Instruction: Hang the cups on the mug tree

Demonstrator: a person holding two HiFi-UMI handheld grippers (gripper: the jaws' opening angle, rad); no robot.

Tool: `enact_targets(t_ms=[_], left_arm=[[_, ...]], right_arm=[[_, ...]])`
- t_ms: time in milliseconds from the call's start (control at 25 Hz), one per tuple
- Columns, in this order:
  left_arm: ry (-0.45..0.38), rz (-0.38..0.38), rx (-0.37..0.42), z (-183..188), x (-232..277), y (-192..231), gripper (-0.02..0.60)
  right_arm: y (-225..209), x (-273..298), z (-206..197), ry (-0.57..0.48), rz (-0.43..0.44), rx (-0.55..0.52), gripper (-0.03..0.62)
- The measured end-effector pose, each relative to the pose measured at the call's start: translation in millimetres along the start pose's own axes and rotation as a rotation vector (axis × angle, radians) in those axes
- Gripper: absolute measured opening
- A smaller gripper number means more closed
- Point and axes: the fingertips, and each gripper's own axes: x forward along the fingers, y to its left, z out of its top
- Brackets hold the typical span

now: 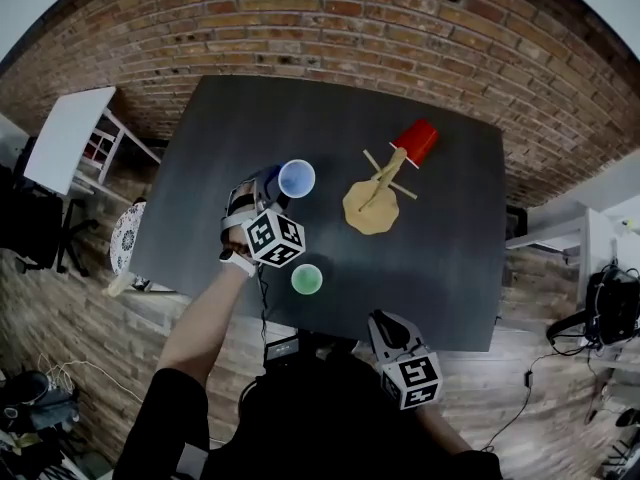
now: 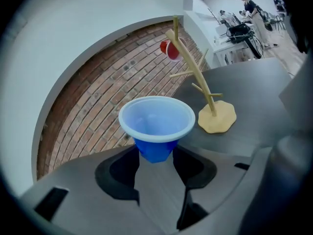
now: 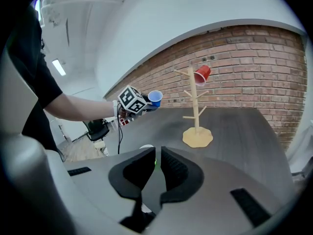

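My left gripper is shut on a blue cup, held up off the dark table with its mouth facing up. In the left gripper view the blue cup sits between the jaws of the left gripper, pinched at its lower body. The wooden mug tree stands to the right of it, with a red cup hanging on a far peg. A green cup stands on the table near the front. My right gripper hovers at the front edge, shut and holding nothing.
A white side table and black chair stand at the left, and a white desk at the right. From the right gripper view the mug tree stands mid-table before a brick wall, with the blue cup held up to its left.
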Motion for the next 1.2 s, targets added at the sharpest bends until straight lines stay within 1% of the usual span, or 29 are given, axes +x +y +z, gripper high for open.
enact_targets(t_ms=[200, 320, 400, 560, 680, 960, 1080, 1160, 1200], left_arm=[[0.0, -0.022, 0.069, 27.8, 31.0, -13.8, 0.225], [0.008, -0.016, 0.102, 43.2, 50.0, -16.2, 0.225], [0.014, -0.001, 0.148, 53.7, 61.3, -14.4, 0.225], [0.04, 0.038, 0.267, 73.2, 79.8, -9.5, 0.225], [0.043, 0.054, 0.339, 88.6, 86.2, -10.2, 0.225], [-0.024, 0.09, 0.481, 122.6, 74.5, -28.7, 0.225], [-0.046, 0.12, 0.566, 132.4, 70.0, -33.3, 0.225], [-0.084, 0.133, 0.608, 139.5, 67.1, -39.6, 0.225], [-0.113, 0.132, 0.607, 143.6, 65.8, -44.6, 0.225]], right_arm=[[-13.5, -12.1, -5.3, -0.002, -0.037, 0.024, 0.057], [-21.8, -17.1, -10.6, 0.004, -0.054, 0.042, 0.057], [-26.5, -20.6, -13.9, 0.007, -0.067, 0.051, 0.057], [-36.2, -27.9, -20.5, 0.012, -0.09, 0.08, 0.057], [-42.7, -32.0, -22.4, 0.009, -0.102, 0.096, 0.057], [-46.8, -36.7, -22.4, -0.006, -0.107, 0.106, 0.057], [-47.6, -37.4, -22.2, -0.009, -0.105, 0.109, 0.056], [-48.1, -37.7, -23.2, -0.009, -0.103, 0.11, 0.056], [-48.3, -37.9, -23.9, -0.008, -0.103, 0.11, 0.057]])
